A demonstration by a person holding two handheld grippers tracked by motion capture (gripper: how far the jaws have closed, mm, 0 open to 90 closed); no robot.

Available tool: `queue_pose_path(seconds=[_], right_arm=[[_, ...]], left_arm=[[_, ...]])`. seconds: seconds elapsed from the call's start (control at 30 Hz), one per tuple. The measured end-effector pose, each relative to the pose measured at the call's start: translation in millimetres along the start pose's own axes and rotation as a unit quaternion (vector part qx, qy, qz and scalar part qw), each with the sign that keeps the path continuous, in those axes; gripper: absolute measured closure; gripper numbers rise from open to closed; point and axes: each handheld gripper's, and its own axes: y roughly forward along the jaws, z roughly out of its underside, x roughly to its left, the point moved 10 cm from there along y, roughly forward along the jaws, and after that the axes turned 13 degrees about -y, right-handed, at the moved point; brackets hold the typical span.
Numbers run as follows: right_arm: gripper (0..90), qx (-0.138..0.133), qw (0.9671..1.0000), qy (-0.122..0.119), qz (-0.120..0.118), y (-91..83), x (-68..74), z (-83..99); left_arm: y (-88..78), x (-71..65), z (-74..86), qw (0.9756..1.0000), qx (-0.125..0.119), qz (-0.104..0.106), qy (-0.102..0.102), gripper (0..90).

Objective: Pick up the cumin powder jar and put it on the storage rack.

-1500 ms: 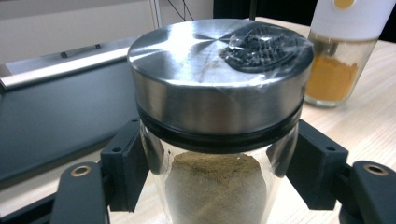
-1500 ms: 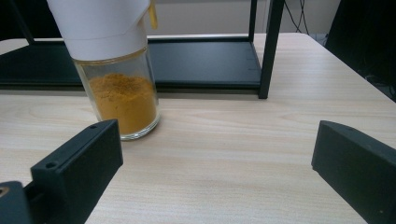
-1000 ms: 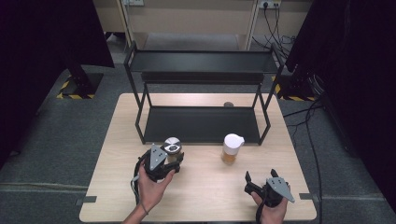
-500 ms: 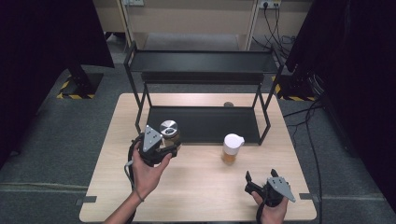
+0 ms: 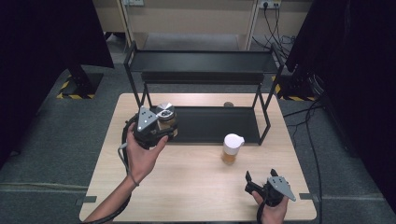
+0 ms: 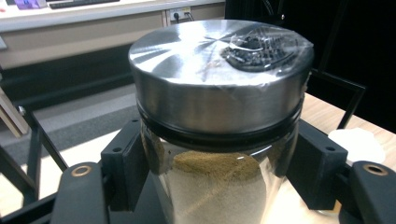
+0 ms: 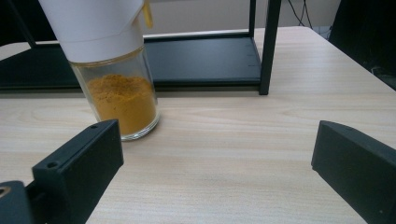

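The left gripper [image 5: 161, 122] is clenched on a glass jar [image 6: 217, 154], its two black jaws pressing the clear wall from either side just under the lid [image 6: 219, 70], and carries it in the air above the near left edge of the black rack [image 5: 205, 88], in front of the lower shelf [image 5: 212, 123]. By my reading this is the carrying step: the jar is lifted off the wooden surface [image 5: 196, 177] and looks headed for one of the rack's shelves. The next move calls for keeping the jar upright, clearing the thin left post of the frame, then lowering until the base sits flat on the shelf before the jaws let go; smooth glass may slip if the squeeze eases early. The jar is a round cylinder of clear glass holding a pale beige, finely grained powder, capped by a broad brushed-metal lid with a dark seal ring beneath it and glossy film on top. The right gripper [image 5: 261, 183] rests low at the near right of the surface, released, jaws standing wide with nothing between them. Ahead of it stands a second jar [image 7: 119, 93] on the surface just in front of the rack, clear glass with bright orange-yellow powder and a white plastic pouring cap [image 5: 232, 141]. The rack is matte black metal, two flat shelves on slim square legs; the surface is light, straight-grained wood
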Motion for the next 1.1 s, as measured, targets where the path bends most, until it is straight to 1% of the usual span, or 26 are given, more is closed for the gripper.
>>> queue_pose_path(seconds=[0.03, 0.07, 0.23, 0.27, 0.3, 0.37, 0.4, 0.5, 0.53, 0.6, 0.63, 0.67, 0.77, 0.87, 1.0, 1.1], right_arm=[[2.2, 0.0, 1.0, 0.0, 0.0, 0.0, 0.0, 0.0], [2.1, 0.0, 1.0, 0.0, 0.0, 0.0, 0.0, 0.0], [2.2, 0.0, 1.0, -0.007, 0.002, -0.1, 1.4, -0.3], [2.2, 0.0, 1.0, -0.007, 0.001, -0.1, 1.4, -0.3], [2.2, 0.0, 1.0, -0.007, 0.001, -0.1, 1.4, -0.3], [2.2, 0.001, 1.0, -0.006, 0.001, -0.1, 1.2, -0.3], [2.2, 0.001, 1.0, -0.006, 0.0, 0.0, 1.1, -0.3], [2.2, 0.0, 1.0, -0.006, 0.0, -0.1, 1.0, -0.2], [2.2, 0.0, 1.0, -0.006, 0.0, 0.0, 1.1, -0.3], [2.2, 0.001, 1.0, -0.006, 0.0, 0.0, 1.1, -0.3], [2.2, 0.001, 1.0, -0.006, 0.001, 0.0, 1.2, -0.3], [2.2, 0.001, 1.0, -0.006, 0.001, 0.0, 1.2, -0.3], [2.2, 0.0, 1.0, -0.007, 0.0, -0.1, 1.1, -0.3], [2.2, 0.0, 1.0, -0.006, -0.001, 0.0, 0.8, -0.2], [2.3, 0.0, 1.0, -0.007, -0.002, -0.1, 0.9, -0.1], [2.3, 0.0, 1.0, -0.006, -0.003, 0.0, 0.5, -0.1]], left_arm=[[0.0, 0.0, 0.0, 1.0, 0.0, 0.0, 0.0, 29.8], [0.9, -0.5, -5.4, 1.0, 0.001, 0.001, 0.003, 29.8], [5.7, -1.5, -24.2, 1.0, -0.002, 0.001, 0.002, 29.9], [7.9, -1.7, -31.5, 1.0, -0.002, 0.002, 0.002, 29.9], [7.9, -1.7, -31.5, 1.0, -0.002, 0.002, 0.002, 29.9], [10.0, -1.8, -38.9, 1.0, -0.003, 0.001, 0.002, 29.9], [11.6, -2.0, -46.1, 1.0, -0.004, 0.001, 0.003, 29.9], [13.2, -2.2, -53.0, 1.0, -0.005, 0.003, 0.001, 29.9], [15.2, -2.2, -59.7, 1.0, -0.006, 0.005, 0.0, 29.9], [17.1, -2.4, -66.2, 1.0, -0.006, 0.004, -0.001, 29.9], [18.0, -3.3, -71.9, 1.0, -0.007, 0.004, 0.0, 29.9], [18.0, -3.3, -71.9, 1.0, -0.007, 0.004, 0.0, 29.9], [18.3, -5.1, -81.3, 0.9999, -0.008, 0.003, 0.005, 29.9], [20.5, -5.0, -91.3, 1.0, -0.005, 0.0, 0.006, 29.9], [23.5, -5.7, -98.4, 0.9998, -0.009, -0.008, 0.016, 29.9], [26.1, -5.9, -102.9, 0.9998, -0.011, -0.007, 0.015, 29.9]])
